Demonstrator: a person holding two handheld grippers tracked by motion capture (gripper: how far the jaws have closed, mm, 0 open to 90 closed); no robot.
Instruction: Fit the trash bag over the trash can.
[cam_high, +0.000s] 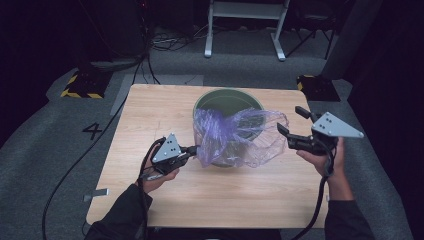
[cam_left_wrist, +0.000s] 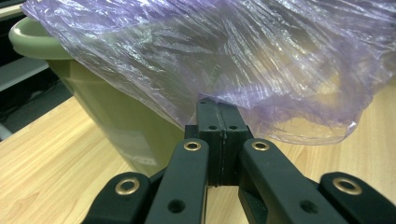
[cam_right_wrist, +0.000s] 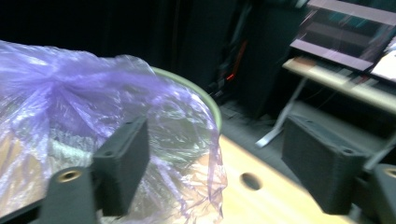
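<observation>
A green plastic bin (cam_high: 220, 100) stands upright on the wooden table (cam_high: 150, 120), right of centre. A crumpled, see-through purple bag (cam_high: 235, 137) lies over its front rim and down its front and right side. My left gripper (cam_high: 194, 149) is at the bag's lower left edge, shut on the film; in the left gripper view the jaws (cam_left_wrist: 217, 107) meet on the bag (cam_left_wrist: 233, 56) beside the bin wall (cam_left_wrist: 116, 126). My right gripper (cam_high: 290, 119) hangs open just right of the bag. In the right gripper view its jaws (cam_right_wrist: 217, 135) stand wide apart with nothing pinched, beside the bag (cam_right_wrist: 70, 107) and bin rim (cam_right_wrist: 205, 100).
Grey carpet surrounds the table, with cables trailing at the left and a "4" marked on the floor (cam_high: 92, 130). Two yellow-and-black striped bases (cam_high: 82, 85) sit by the far corners. A white table frame (cam_high: 245, 30) stands behind. Bare tabletop lies along the front and left.
</observation>
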